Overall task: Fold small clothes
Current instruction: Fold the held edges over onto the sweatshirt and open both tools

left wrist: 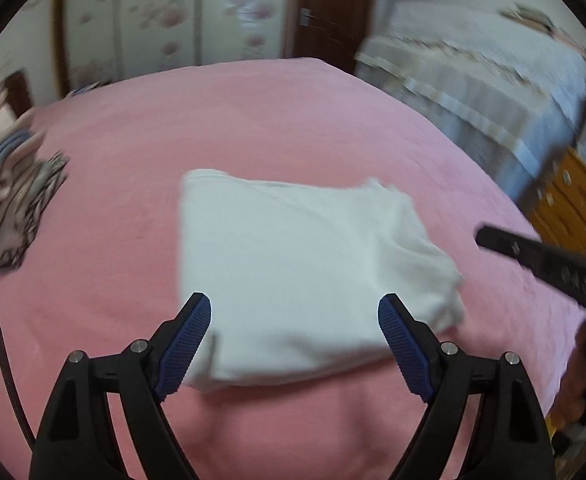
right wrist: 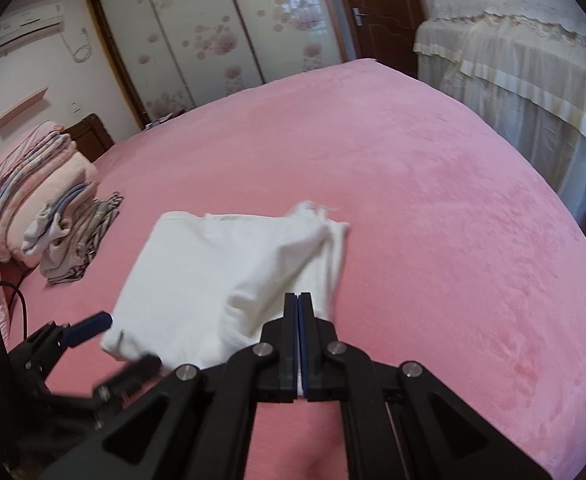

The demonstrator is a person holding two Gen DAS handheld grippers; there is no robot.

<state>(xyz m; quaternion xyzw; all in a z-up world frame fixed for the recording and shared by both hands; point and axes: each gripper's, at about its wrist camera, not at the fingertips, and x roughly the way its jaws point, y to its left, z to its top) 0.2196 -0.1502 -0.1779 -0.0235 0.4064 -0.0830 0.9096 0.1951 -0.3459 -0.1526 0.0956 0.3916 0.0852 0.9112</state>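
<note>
Both wrist cameras look steeply down and forward along their jaws, close over the pink bed [left wrist: 333, 120]; both views share the white garment [left wrist: 293, 260] and wardrobe doors [right wrist: 197, 40].

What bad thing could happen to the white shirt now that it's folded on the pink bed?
1. The right tongs are shut with a sliver of white cloth between them; pulling away could drag the fold open.
2. The corner at the far right of the cloth looks loose and rumpled, so it may flop out.
3. The left tongs are open just above the near edge and could snag it.
</note>
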